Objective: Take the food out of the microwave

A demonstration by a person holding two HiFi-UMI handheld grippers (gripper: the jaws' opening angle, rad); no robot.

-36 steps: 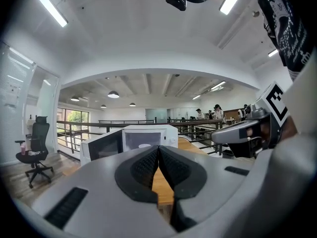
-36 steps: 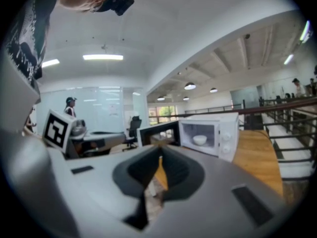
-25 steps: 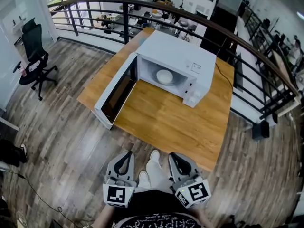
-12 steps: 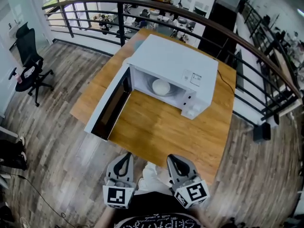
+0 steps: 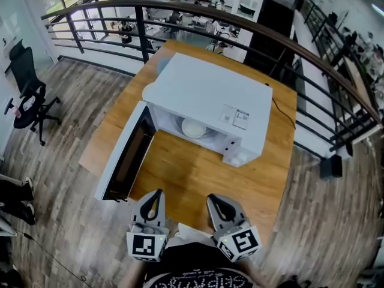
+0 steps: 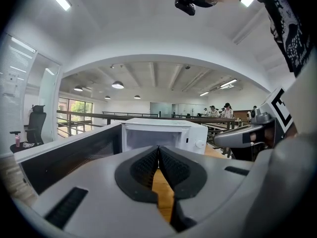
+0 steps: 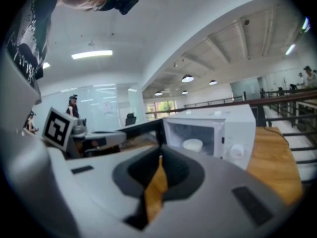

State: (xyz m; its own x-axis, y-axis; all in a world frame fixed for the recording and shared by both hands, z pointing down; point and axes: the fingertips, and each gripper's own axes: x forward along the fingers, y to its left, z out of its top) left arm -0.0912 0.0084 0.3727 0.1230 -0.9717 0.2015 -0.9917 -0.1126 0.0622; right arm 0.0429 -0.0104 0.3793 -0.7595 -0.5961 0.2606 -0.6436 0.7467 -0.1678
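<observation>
Grey plastic jaws of the left hand-held gripper [image 5: 156, 194] are pressed fully together, ribbed pads meeting tip to tip, with nothing between them and nothing touched. The right hand-held gripper [image 5: 212, 199] is likewise closed on itself and empty, held in the air. Both sit in front of the boxy white microwave [image 5: 204, 95], at the near edge of the wooden tabletop [image 5: 198, 176] that carries it, and point toward its opening.

There are two hand-held grippers and one microwave. Its single dark-windowed door [image 5: 126, 155] is swung wide to the left of the cavity. Inside the microwave rests one round white bowl [image 5: 193, 127], about the middle of the cavity floor; what it contains cannot be made out. One black office chair [image 5: 27, 95] stands on the plank floor [image 5: 72, 155], far left of the microwave.
</observation>
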